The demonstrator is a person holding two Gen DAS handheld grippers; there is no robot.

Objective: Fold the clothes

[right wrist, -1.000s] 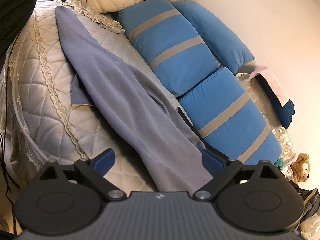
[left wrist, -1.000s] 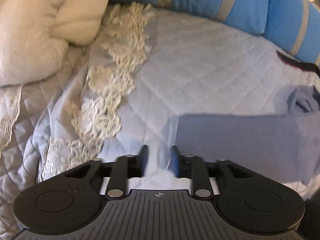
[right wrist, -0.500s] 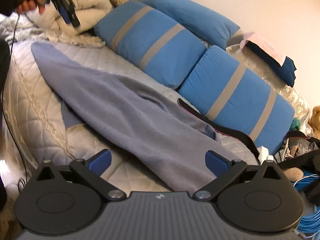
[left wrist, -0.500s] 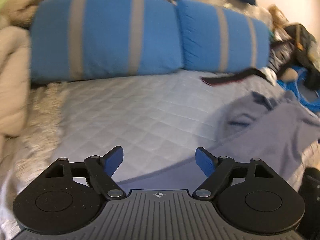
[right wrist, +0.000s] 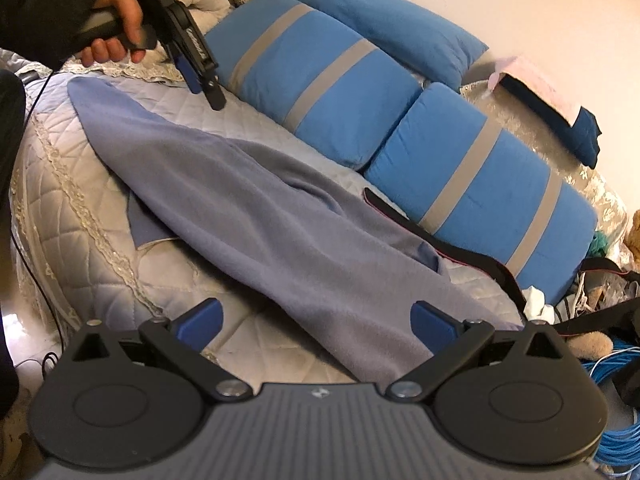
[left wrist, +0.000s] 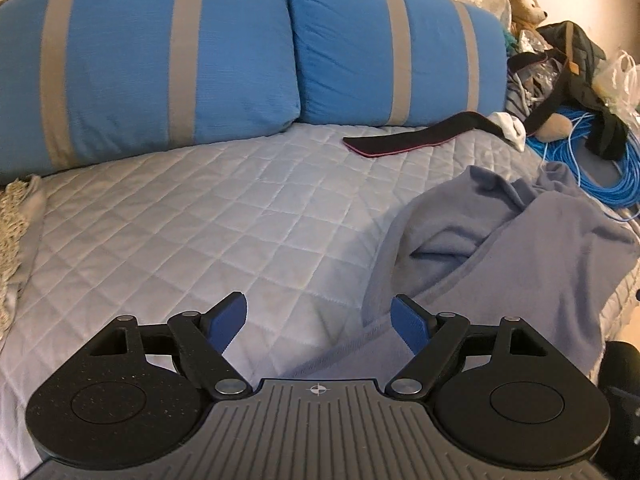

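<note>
A blue-grey fleece garment (right wrist: 260, 220) lies stretched in a long diagonal across the quilted bed (right wrist: 60, 200). Its bunched right end (left wrist: 500, 256) shows in the left wrist view. My left gripper (left wrist: 318, 322) is open over the quilt, its right finger by the garment's hem, nothing between the pads. In the right wrist view a hand holds that left gripper (right wrist: 204, 84) above the garment's far end, near the cushions. My right gripper (right wrist: 316, 320) is open above the garment's near end, which passes below the gap without the pads touching it.
Two blue cushions with grey stripes (left wrist: 160, 60) line the back of the bed. A black strap with a pink edge (left wrist: 416, 136) lies before them. Blue cable coils (left wrist: 600, 176), bags and a teddy bear (left wrist: 524, 4) crowd the right. A lace-trimmed edge (right wrist: 72, 208) runs along the front.
The left gripper's jaws went from nearly shut to wide open. It swung away from the lacy end of the bed toward the cushions and the bunched garment. The right gripper rolled slightly, staying open.
</note>
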